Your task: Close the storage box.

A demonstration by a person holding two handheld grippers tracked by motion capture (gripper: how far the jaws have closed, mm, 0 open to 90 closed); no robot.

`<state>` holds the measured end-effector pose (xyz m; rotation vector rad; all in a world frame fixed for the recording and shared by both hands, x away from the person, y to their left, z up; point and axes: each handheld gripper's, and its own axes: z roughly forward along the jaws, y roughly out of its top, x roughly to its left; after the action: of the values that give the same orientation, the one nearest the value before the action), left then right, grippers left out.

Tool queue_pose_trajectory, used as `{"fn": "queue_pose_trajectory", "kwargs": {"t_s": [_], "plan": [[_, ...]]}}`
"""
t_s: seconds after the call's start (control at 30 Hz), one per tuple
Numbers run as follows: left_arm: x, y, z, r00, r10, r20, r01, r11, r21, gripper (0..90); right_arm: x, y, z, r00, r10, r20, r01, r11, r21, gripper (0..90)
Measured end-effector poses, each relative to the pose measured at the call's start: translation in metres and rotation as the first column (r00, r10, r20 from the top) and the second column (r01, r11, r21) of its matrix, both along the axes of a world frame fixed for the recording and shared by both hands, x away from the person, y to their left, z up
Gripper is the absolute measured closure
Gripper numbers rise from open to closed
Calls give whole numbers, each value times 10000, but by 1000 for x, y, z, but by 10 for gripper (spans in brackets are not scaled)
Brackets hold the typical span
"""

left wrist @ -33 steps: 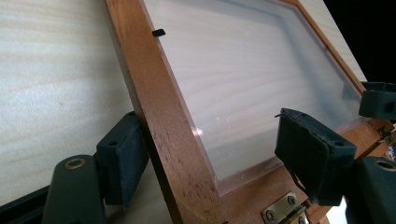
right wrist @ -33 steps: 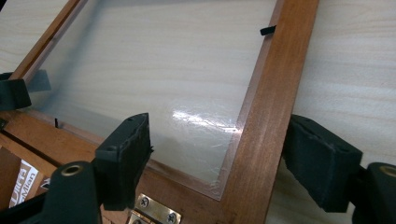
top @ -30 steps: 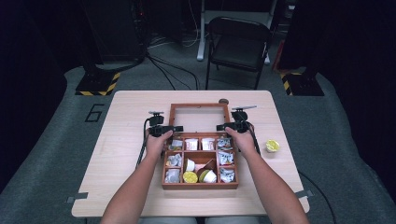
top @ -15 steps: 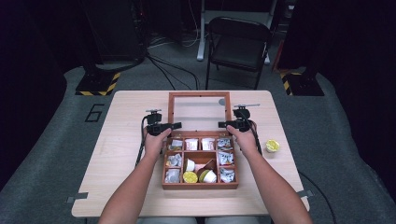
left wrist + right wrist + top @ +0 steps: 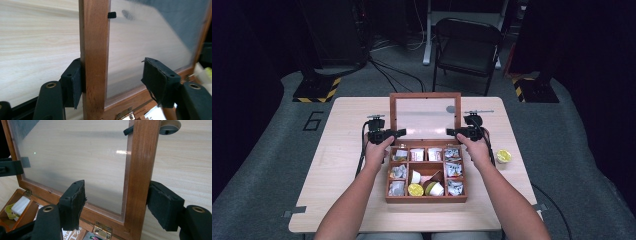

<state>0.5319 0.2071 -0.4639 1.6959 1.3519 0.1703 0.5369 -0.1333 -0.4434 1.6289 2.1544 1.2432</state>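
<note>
Left gripper (image 5: 401,132) straddling the left stile of the raised glass-paned lid (image 5: 425,114) with jaws spread wide, wooden compartment box (image 5: 426,197) sitting mid-worktop (image 5: 342,150) holding sachets and pods, right gripper (image 5: 450,132) gaping around the lid's right stile, yellow pod (image 5: 503,156) lying beside the box.

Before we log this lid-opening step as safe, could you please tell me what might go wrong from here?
1. The lid stands raised with each gripper astride a side rail, jaws open. In the left gripper view only one pad touches the wood; the right gripper's inner pad stands clear. The lid could swing either way.
2. Falling forward, it could strike the hands over the packets in the wooden box.
3. Pushed too far back, it might strain the brass hinge.
</note>
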Motion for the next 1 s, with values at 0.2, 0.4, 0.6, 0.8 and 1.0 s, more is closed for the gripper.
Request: {"fn": "queue_pose_trajectory", "kwargs": {"t_s": [0.2,0.4,0.6,0.8,1.0], "plan": [[-3,0,5,9999,-43,148,43,10000,28,342,-5,1,4,9996,127,261,-121,9996,-238,321],[-7,2,12,9987,-8,505,16,9999,-159,350,-11,2,9,9992,191,360,-179,9993,-329,321],[-14,5,23,9936,11,1132,52,9985,-553,384,-22,4,9,9961,344,808,-279,9964,-801,324],[-21,9,33,9860,-186,1660,286,9979,-584,381,-27,1,13,9948,497,884,-435,9965,-710,327],[-28,10,41,9790,-353,2009,466,9976,-519,372,-31,-2,26,9925,450,1138,-402,9982,-441,349]]}}
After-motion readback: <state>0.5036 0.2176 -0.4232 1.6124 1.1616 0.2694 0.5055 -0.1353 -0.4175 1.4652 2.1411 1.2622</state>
